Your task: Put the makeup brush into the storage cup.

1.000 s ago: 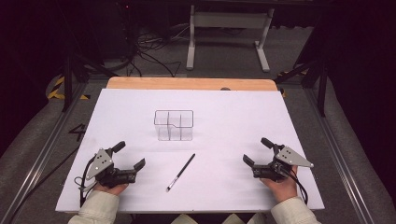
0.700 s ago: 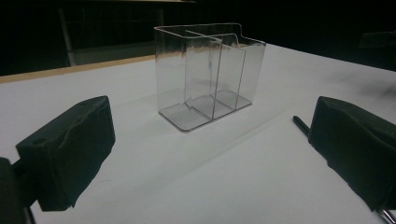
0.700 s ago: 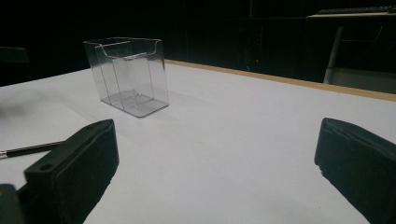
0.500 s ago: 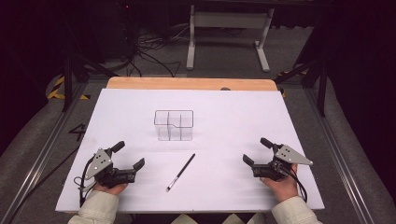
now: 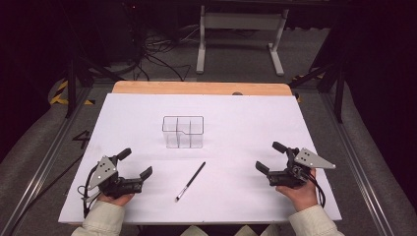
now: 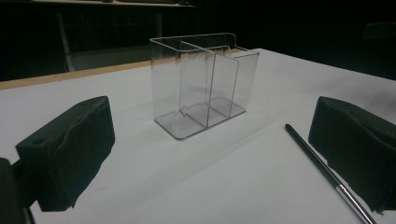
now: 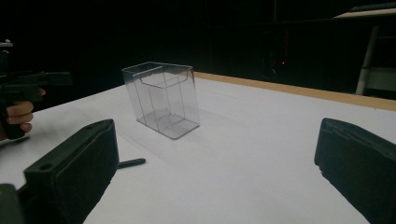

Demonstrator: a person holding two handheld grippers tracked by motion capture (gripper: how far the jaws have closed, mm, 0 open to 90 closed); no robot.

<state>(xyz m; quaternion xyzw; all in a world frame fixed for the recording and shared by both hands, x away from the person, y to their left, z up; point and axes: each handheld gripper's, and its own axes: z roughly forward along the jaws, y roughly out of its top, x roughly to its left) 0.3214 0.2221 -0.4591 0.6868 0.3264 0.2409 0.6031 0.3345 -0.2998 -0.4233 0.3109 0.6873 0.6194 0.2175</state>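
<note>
A clear plastic organizer (image 5: pixel 183 132) with several compartments stands upright on the white table sheet (image 5: pixel 246 118), slightly left of centre. A thin black brush (image 5: pixel 191 181) with a silver ferrule lies in front of it, slanted. My left gripper (image 5: pixel 136 162) rests open at the near left, nothing between its jaws. My right gripper (image 5: pixel 269 157) rests open at the near right, also holding nothing. In the left gripper view the organizer (image 6: pixel 201 84) is ahead and the brush (image 6: pixel 322 170) lies by the right jaw. In the right gripper view the organizer (image 7: pixel 163 100) stands ahead left, with the brush end (image 7: pixel 131 163) beside the left jaw.
A wooden table edge (image 5: pixel 196 88) runs along the far side of the sheet. Beyond it stand a metal frame (image 5: pixel 241 22) and loose cables (image 5: pixel 152 59) on the floor. The other hand and its gripper (image 7: pixel 28 86) appear at the far left of the right gripper view.
</note>
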